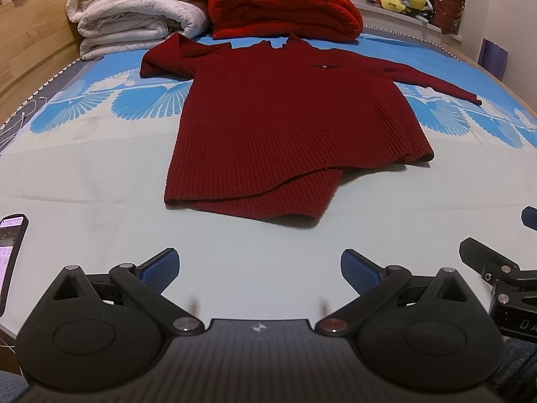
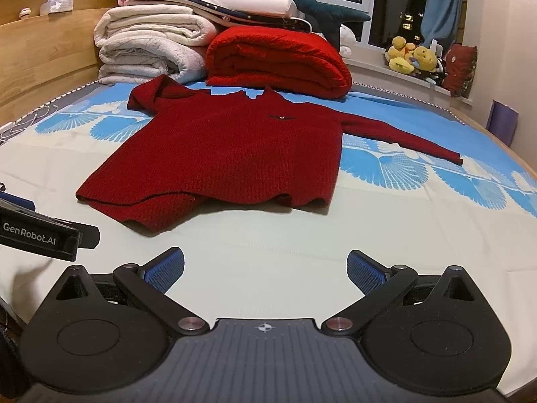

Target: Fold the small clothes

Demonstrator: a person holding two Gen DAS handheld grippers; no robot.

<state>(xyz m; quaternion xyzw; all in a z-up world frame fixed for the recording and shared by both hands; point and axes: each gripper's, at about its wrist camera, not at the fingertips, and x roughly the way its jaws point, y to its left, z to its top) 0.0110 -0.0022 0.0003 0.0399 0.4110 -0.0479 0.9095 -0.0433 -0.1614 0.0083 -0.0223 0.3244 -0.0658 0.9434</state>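
A dark red knitted sweater [image 1: 285, 124] [image 2: 231, 158] lies flat on the bed, collar away from me. Its right sleeve stretches out to the right; its left sleeve is bunched near the collar. The near hem is creased, with one corner folded under. My left gripper [image 1: 260, 270] hovers over the pale sheet short of the hem, open, nothing between its blue pads [image 1: 161, 270]. My right gripper [image 2: 265, 270] is likewise open and empty, short of the hem. Part of the right gripper shows at the right edge of the left wrist view.
The bed sheet [image 1: 84, 174] is pale with a blue fan pattern. Folded white blankets [image 1: 141, 6] and a bright red folded blanket [image 1: 285, 6] are stacked at the headboard. A phone [image 1: 10, 255] lies at the left. Plush toys [image 2: 412, 57] sit on the windowsill.
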